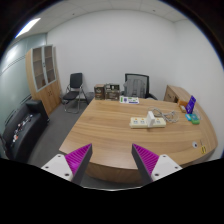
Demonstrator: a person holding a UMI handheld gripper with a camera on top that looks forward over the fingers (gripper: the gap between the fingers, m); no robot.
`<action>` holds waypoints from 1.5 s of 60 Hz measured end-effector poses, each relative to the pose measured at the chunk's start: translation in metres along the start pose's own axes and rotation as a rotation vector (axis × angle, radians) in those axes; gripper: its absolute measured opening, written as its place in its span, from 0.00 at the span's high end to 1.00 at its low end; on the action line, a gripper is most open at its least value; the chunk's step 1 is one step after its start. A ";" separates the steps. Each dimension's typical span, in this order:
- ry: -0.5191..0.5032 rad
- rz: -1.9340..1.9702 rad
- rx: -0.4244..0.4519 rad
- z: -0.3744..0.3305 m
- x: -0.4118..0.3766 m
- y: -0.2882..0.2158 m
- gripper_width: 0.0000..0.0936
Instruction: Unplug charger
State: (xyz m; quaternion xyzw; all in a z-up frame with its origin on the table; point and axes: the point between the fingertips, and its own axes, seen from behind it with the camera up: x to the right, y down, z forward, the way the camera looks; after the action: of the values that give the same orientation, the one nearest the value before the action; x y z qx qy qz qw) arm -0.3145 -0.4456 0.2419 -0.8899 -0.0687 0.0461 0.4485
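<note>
Nearest of all, the gripper (pixel 112 160) is held level above the near edge of a large wooden table (pixel 105 135), its two fingers (pixel 72 160) pointing out across the top. They stand spread wide apart, magenta pads facing one another, with nothing between them but bare table. The hand that carries the tool is out of sight behind it, so only the tilt of the fingers tells its pose: roughly horizontal, aimed toward the far side of the room.

Well beyond the fingertips, toward the far right part of the tabletop, lies a white power strip (pixel 146 122) with what looks like a charger plugged in on top; the plug itself is too small to make out clearly. Just past it sit a few small objects that are hard to identify, and near the right end stands a purple item (pixel 190 105) whose shape is unclear.

Farther back, a black office chair (pixel 137 85) faces the table's far edge, and another chair (pixel 75 90) stands to the left by a wooden cabinet (pixel 43 75). Dark bags (pixel 22 125) rest off the left side, partly cut off.
</note>
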 end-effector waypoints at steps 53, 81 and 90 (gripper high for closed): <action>0.193 -0.015 0.128 0.245 0.239 -0.011 0.10; 0.128 0.003 0.175 0.366 0.253 -0.048 0.71; 0.117 0.012 0.173 0.365 0.252 -0.048 0.82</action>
State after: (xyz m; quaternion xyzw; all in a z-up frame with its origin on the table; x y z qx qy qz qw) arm -0.1224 -0.0876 0.0586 -0.8495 -0.0329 0.0026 0.5265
